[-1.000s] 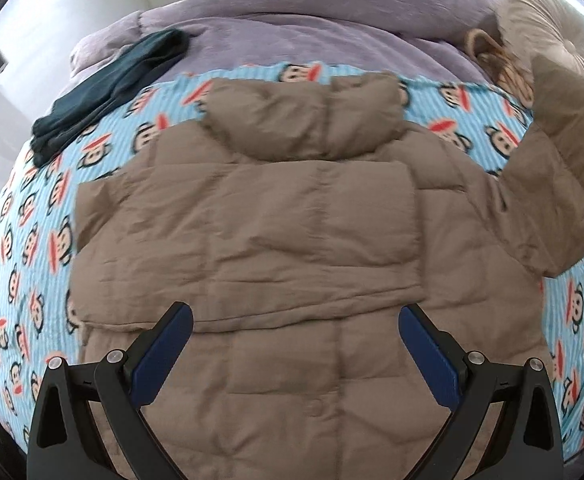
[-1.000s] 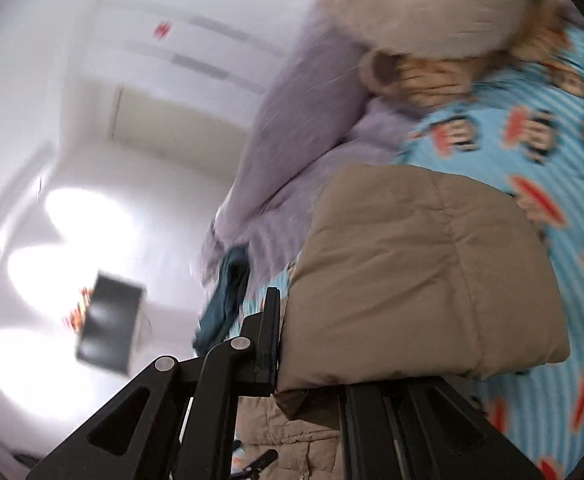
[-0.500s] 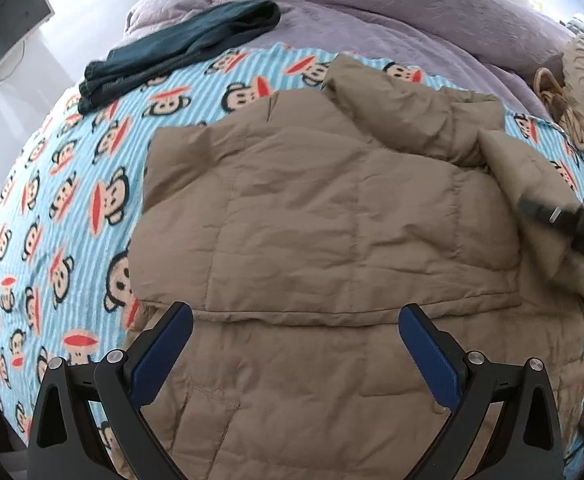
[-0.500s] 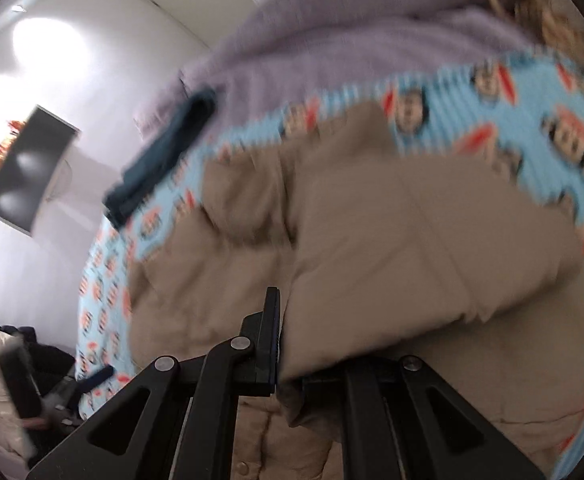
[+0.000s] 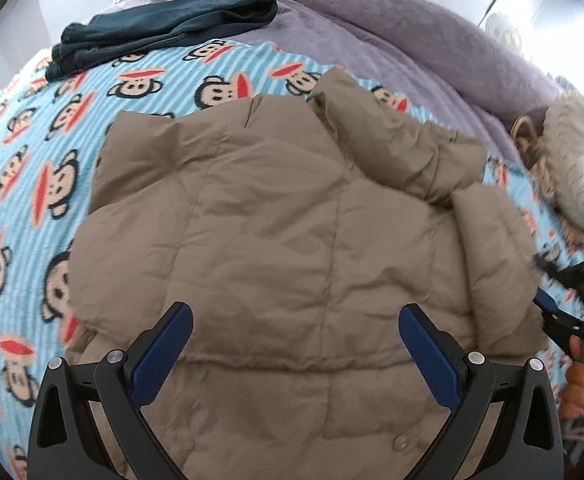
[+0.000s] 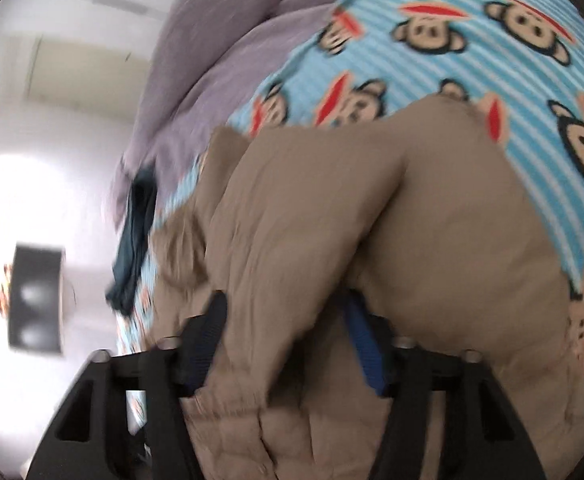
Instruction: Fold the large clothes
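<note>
Jacket (image 5: 292, 220), one, two grippers, right gripper (image 6: 287, 336) opening, sleeve seemingly between.

The right gripper (image 6: 287, 336), which a second ago was clamped on the tan puffer jacket's (image 5: 292, 240) sleeve (image 5: 496, 248) and held it up over the monkey-print blanket (image 5: 51, 152), is now down at the jacket's right edge with its jaws opening, the sleeve fabric between them. The sleeve now lies folded in over the jacket's body. The left gripper (image 5: 296, 344) has shifted, so the jacket sits more to the right in its view.
</note>
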### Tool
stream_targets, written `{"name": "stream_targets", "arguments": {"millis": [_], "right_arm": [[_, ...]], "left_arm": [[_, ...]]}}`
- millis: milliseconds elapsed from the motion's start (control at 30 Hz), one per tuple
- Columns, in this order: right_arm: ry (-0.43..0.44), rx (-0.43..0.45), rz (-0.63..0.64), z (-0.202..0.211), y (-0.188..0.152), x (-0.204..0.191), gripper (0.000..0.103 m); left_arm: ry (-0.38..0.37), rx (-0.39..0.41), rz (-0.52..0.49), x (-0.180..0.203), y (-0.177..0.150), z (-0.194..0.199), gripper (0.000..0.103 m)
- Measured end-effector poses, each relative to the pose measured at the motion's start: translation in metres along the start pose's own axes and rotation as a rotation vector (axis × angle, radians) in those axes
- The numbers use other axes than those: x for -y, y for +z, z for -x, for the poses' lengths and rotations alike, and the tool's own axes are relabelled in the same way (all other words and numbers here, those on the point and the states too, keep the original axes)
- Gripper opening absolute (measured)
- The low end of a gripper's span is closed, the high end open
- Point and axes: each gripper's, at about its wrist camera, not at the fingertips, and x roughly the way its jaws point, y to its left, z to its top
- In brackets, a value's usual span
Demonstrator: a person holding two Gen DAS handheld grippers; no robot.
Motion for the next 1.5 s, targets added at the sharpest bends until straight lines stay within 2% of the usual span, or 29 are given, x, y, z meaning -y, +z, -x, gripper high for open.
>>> {"name": "stream_targets", "arguments": {"millis": [33,67,167,300,400,433,500,533,567,633,733,800,933,1000,1033,1067,1100,1133,1233,1300,1367,1433,1500], "right_arm": [[-0.013,0.007,-0.009,-0.002,0.006,-0.001,0.012],[-0.024,0.01,0.006,-0.003,0.01,-0.006,0.008],[-0.01,0.023,0.156,-0.004,0.008,-0.043,0.007],[0.006,-0.035,0.503,-0.016,-0.03,-0.115,0.007],[-0.009,-0.119,0.677,-0.042,-0.068,-0.148,0.008],[-0.017,-0.147,0.702,-0.049,-0.079,-0.15,0.008],[-0.054,-0.233,0.735,-0.072,-0.1,-0.151,0.015],[-0.071,-0.264,0.735,-0.079,-0.106,-0.149,0.03],[-0.083,-0.288,0.727,-0.084,-0.111,-0.146,0.05],[-0.077,-0.321,0.691,-0.081,-0.117,-0.132,0.073],[-0.073,-0.332,0.628,-0.055,-0.113,-0.105,0.073],[-0.096,-0.325,0.526,-0.032,-0.098,-0.072,0.073],[-0.116,-0.271,0.245,0.017,-0.059,0.006,0.073],[-0.097,-0.207,0.079,0.038,-0.037,0.042,0.073],[-0.076,-0.17,0.014,0.046,-0.029,0.055,0.069],[-0.063,-0.144,-0.024,0.049,-0.022,0.06,0.049],[-0.057,-0.112,-0.066,0.054,-0.014,0.069,0.031],[-0.072,-0.097,-0.101,0.055,-0.007,0.077,0.006],[-0.069,-0.089,-0.11,0.052,0.0,0.078,0.005],[-0.076,-0.098,-0.038,0.049,-0.002,0.066,0.005],[-0.1,-0.128,0.056,0.04,-0.01,0.05,0.005],[-0.118,-0.161,0.078,0.03,-0.015,0.047,0.005],[-0.131,-0.177,0.071,0.015,-0.02,0.049,0.005]], "left_arm": [[-0.03,0.005,0.015,-0.003,0.001,0.001,0.103],[-0.065,0.01,0.032,-0.006,0.004,0.002,0.103],[-0.237,0.022,0.121,-0.023,0.014,0.006,0.103],[-0.449,-0.011,0.217,-0.04,0.023,0.003,0.103],[-0.563,-0.044,0.253,-0.041,0.026,-0.002,0.103],[-0.584,-0.053,0.256,-0.041,0.027,-0.004,0.103],[-0.632,-0.074,0.258,-0.036,0.027,-0.01,0.103],[-0.632,-0.081,0.26,-0.036,0.027,-0.012,0.103],[-0.621,-0.093,0.262,-0.034,0.026,-0.015,0.103],[-0.603,-0.112,0.26,-0.032,0.025,-0.021,0.103],[-0.569,-0.135,0.25,-0.029,0.023,-0.031,0.103],[-0.539,-0.151,0.243,-0.025,0.023,-0.038,0.103],[-0.497,-0.154,0.192,-0.008,0.026,-0.044,0.103],[-0.449,-0.14,0.136,0.007,0.03,-0.044,0.101],[-0.435,-0.132,0.119,0.01,0.031,-0.043,0.089],[-0.415,-0.124,0.091,0.016,0.033,-0.04,0.062],[-0.373,-0.128,0.049,0.025,0.034,-0.04,0.045],[-0.353,-0.135,0.027,0.027,0.034,-0.039,0.012],[-0.269,-0.121,-0.045,0.03,0.026,-0.031,0.011],[-0.205,-0.091,-0.073,0.021,0.016,-0.025,0.011],[-0.161,-0.109,-0.051,0.006,0.01,-0.031,0.011],[-0.159,-0.144,-0.004,-0.014,0.005,-0.043,0.011],[-0.196,-0.159,0.053,-0.027,0.004,-0.048,0.012]]}}
